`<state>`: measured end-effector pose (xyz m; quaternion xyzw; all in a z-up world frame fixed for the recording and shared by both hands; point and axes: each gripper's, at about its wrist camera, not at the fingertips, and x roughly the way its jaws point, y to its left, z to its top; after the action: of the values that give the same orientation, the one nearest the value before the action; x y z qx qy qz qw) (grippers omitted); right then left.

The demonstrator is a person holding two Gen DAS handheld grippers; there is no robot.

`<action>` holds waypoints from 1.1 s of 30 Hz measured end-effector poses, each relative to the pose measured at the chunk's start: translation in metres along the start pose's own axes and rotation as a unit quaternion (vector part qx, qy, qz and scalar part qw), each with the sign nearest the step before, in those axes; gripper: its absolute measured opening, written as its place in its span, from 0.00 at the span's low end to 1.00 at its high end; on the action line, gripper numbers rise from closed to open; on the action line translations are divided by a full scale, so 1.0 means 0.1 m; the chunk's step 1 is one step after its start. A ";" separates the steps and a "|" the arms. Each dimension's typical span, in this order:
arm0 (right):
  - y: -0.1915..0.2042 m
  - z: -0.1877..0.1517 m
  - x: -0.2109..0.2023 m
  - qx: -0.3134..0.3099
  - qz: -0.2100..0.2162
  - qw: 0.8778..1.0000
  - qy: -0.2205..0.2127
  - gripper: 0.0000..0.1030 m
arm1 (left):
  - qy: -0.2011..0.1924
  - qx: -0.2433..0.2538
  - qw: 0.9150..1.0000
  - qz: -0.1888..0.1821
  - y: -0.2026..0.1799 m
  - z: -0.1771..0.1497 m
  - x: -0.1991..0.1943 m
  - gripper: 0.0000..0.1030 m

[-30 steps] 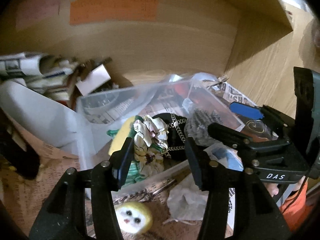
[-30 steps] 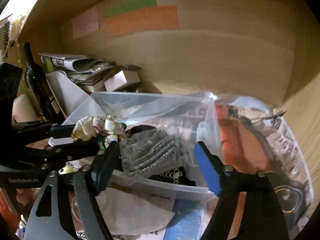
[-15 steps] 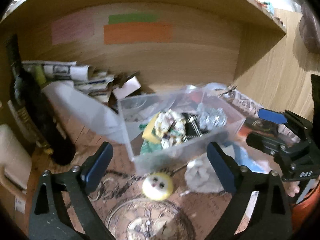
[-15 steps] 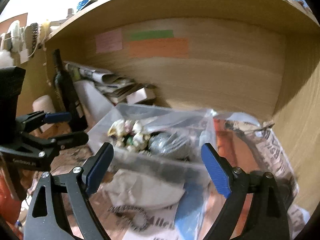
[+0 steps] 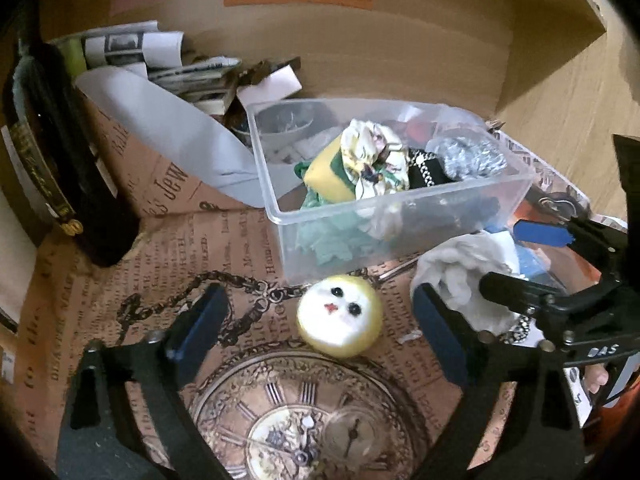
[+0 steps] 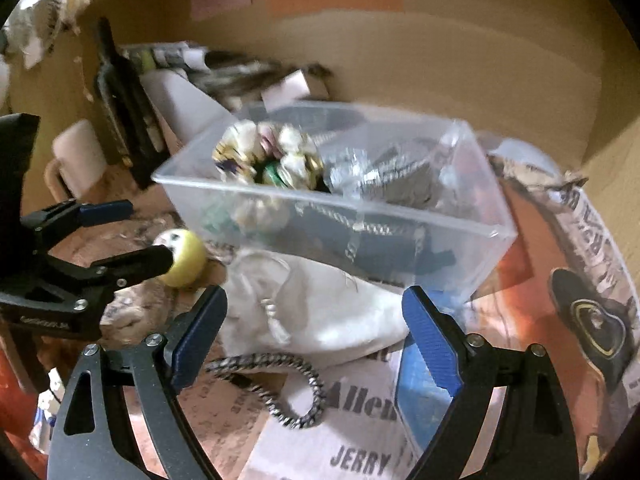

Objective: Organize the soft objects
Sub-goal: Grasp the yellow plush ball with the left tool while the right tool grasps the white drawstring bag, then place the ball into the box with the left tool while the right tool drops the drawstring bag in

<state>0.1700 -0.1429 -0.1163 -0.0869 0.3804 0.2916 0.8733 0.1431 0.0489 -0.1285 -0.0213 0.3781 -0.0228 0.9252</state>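
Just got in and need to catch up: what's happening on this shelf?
A person with two handheld grippers is sorting soft items into a clear plastic bin, which already holds several. Both grippers are open and empty. The left gripper hovers around a yellow plush ball; the right gripper faces a white cloth pouch. Both items lie outside the bin.

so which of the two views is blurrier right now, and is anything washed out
Right wrist view: motion smear across the clear bin, the dark bottle and the papers behind it. Left wrist view: sharper, with the tablecloth print readable, but the yellow plush ball has its white face blown out. Both views bend the shelf edges and go dark at the corners.
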 end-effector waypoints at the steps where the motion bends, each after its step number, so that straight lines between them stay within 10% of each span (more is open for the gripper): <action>1: -0.02 0.00 0.07 0.002 0.000 1.000 0.011 0.85 | 0.007 0.002 1.000 -0.004 0.00 -0.01 0.04 0.77; 8: -0.08 -0.06 0.27 0.013 0.017 0.999 0.044 0.82 | 0.026 0.013 0.999 -0.021 -0.04 -0.07 0.13 0.49; 13: -0.02 -0.08 0.24 -0.004 0.024 0.999 0.040 0.35 | 0.023 0.012 0.999 -0.027 -0.07 -0.10 0.09 0.45; 18: 0.03 -0.11 0.15 -0.019 0.013 0.999 0.022 0.16 | 0.017 0.006 0.999 -0.031 -0.06 -0.09 0.03 0.44; 33: 0.14 0.08 -0.56 -0.020 0.011 0.995 -0.093 0.15 | -0.070 -0.003 0.997 -0.040 -0.06 0.17 -0.60 0.44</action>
<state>0.1365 -0.1530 -0.0696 -0.0727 0.2926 0.3158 0.8996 0.1122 0.0468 -0.0739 -0.0407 0.3118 -0.0567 0.9476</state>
